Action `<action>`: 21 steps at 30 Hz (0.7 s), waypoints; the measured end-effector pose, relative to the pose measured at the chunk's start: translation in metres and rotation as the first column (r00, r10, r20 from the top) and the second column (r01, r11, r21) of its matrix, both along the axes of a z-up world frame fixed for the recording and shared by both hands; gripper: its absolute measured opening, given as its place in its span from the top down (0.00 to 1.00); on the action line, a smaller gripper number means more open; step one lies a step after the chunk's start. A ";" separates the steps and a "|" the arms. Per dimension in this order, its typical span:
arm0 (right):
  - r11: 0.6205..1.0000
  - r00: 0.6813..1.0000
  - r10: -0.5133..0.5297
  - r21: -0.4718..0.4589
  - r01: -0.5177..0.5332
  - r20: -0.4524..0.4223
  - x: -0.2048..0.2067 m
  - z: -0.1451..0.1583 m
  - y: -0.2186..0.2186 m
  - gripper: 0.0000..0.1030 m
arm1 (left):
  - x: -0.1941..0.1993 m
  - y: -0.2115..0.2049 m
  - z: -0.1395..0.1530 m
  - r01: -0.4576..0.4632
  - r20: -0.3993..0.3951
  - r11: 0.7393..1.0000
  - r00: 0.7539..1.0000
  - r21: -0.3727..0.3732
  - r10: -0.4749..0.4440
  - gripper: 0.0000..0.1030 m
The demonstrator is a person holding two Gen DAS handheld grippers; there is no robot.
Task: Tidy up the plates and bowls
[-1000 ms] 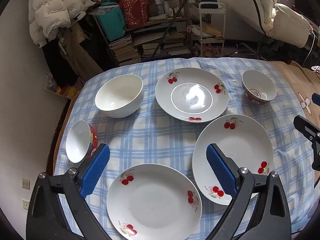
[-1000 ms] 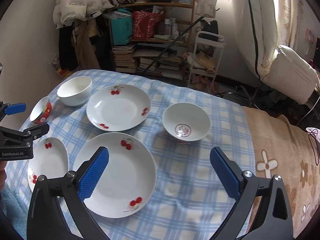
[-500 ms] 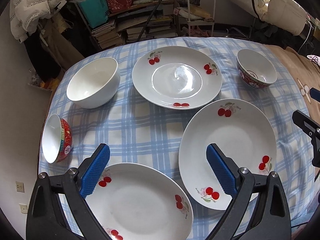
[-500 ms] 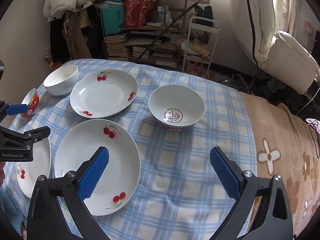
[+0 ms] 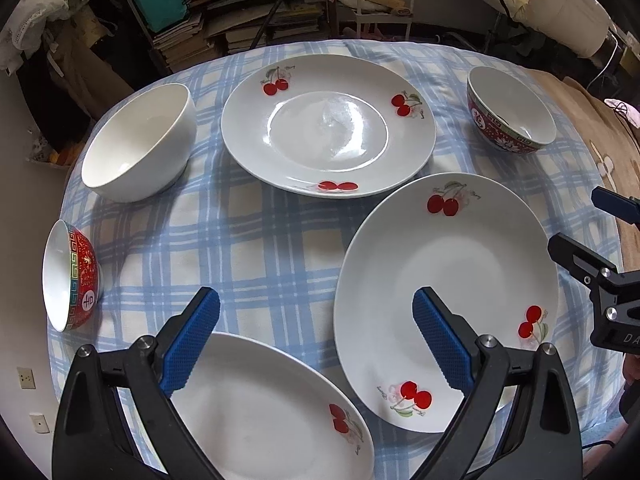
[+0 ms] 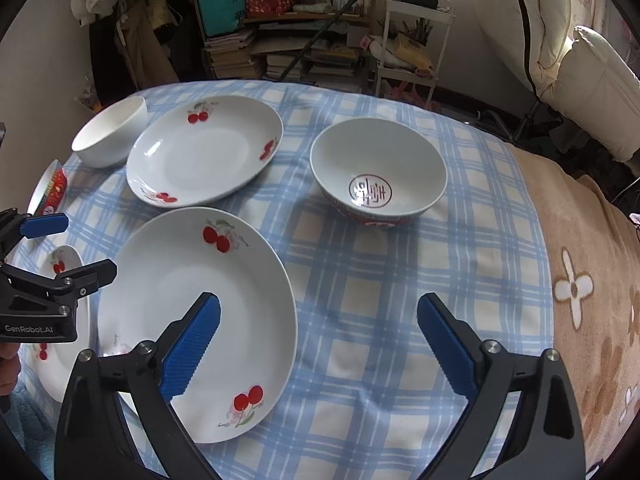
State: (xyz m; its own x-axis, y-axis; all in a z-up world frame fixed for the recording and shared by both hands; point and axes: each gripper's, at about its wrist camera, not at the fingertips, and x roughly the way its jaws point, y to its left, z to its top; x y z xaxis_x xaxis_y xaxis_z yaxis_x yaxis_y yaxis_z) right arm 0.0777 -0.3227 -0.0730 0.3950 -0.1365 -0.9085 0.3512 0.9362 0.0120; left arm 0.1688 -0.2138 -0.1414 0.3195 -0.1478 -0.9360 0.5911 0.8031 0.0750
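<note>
Three white cherry-print plates lie on the checked tablecloth: a far plate [image 5: 328, 128], a right plate [image 5: 444, 280] and a near plate [image 5: 260, 408]. A plain white bowl [image 5: 136, 144] stands at the back left. A small red-patterned bowl [image 5: 68, 276] lies tilted on its side at the left edge. A larger red-patterned bowl [image 5: 512, 112] stands at the back right and also shows in the right wrist view [image 6: 378, 172]. My left gripper [image 5: 316, 336] is open above the near plate's far rim. My right gripper [image 6: 318, 344] is open and empty beside the right plate [image 6: 196, 312].
The table [image 5: 256, 240] has a blue checked cloth; a brown flowered blanket [image 6: 584, 280] covers its right side. Cluttered shelves with books [image 6: 280, 52], a white rack [image 6: 412, 44] and a white chair [image 6: 580, 80] stand behind the table.
Both grippers have moved forward and lower toward the table, so the plates and bowls look larger and nearer. Both stay open. No dish has moved.
</note>
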 end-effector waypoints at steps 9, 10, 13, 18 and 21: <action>0.997 0.995 -0.001 0.071 0.008 -0.097 0.007 -0.028 0.000 0.13 | 0.004 -0.002 -0.016 0.012 -0.060 1.000 0.998 -0.010 -0.013 0.11; 0.996 0.995 -0.005 0.088 0.014 -0.101 0.006 -0.030 -0.001 0.13 | 0.004 -0.002 -0.018 0.014 -0.064 1.000 0.998 -0.012 -0.014 0.12; 0.993 0.993 -0.010 0.117 0.023 -0.116 0.006 -0.035 -0.001 0.13 | 0.004 -0.003 -0.022 0.014 -0.076 1.000 0.997 -0.016 -0.016 0.13; 0.988 0.987 0.012 0.153 0.013 -0.160 0.009 -0.048 0.001 0.33 | 0.003 -0.007 -0.029 0.035 -0.105 0.999 0.994 -0.022 -0.037 0.13; 0.983 0.984 0.015 0.184 0.018 -0.176 0.009 -0.054 0.002 0.45 | 0.002 -0.010 -0.033 0.054 -0.124 0.998 0.991 -0.024 -0.056 0.18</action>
